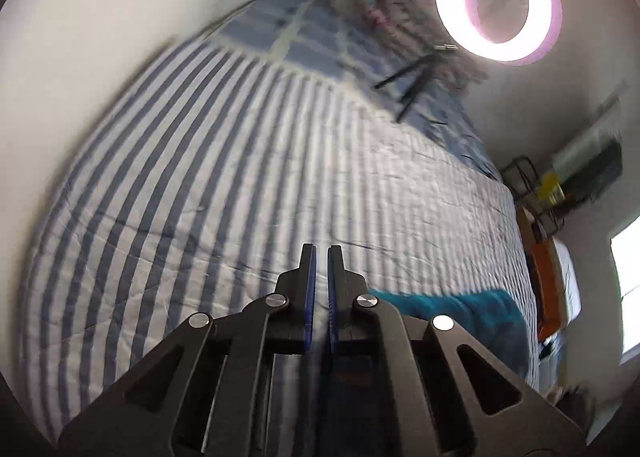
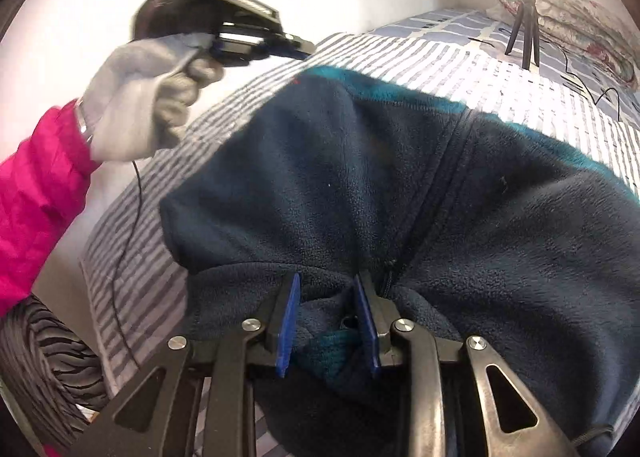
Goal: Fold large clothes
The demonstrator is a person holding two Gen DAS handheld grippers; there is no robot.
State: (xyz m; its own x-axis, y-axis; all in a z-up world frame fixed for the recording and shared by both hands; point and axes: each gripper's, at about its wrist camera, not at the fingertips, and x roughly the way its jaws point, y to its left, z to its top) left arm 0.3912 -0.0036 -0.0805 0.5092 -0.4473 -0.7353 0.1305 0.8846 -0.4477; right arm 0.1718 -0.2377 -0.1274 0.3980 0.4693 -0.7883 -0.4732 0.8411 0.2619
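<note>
A dark navy fleece jacket with a teal edge and a zip lies spread on the striped bed cover. My right gripper is shut on a bunched fold of the fleece near the zip, its blue pads pressing the fabric. My left gripper hovers over the striped cover with its jaws together and nothing between them. The teal fleece lies to its right. In the right wrist view the left gripper is above the jacket's far left corner, held by a grey-gloved hand in a pink sleeve.
A lit ring light on a small black tripod stands at the head of the bed beside a floral quilt. Thin cables trail near it. White walls border the bed. Orange furniture and a window lie to the right.
</note>
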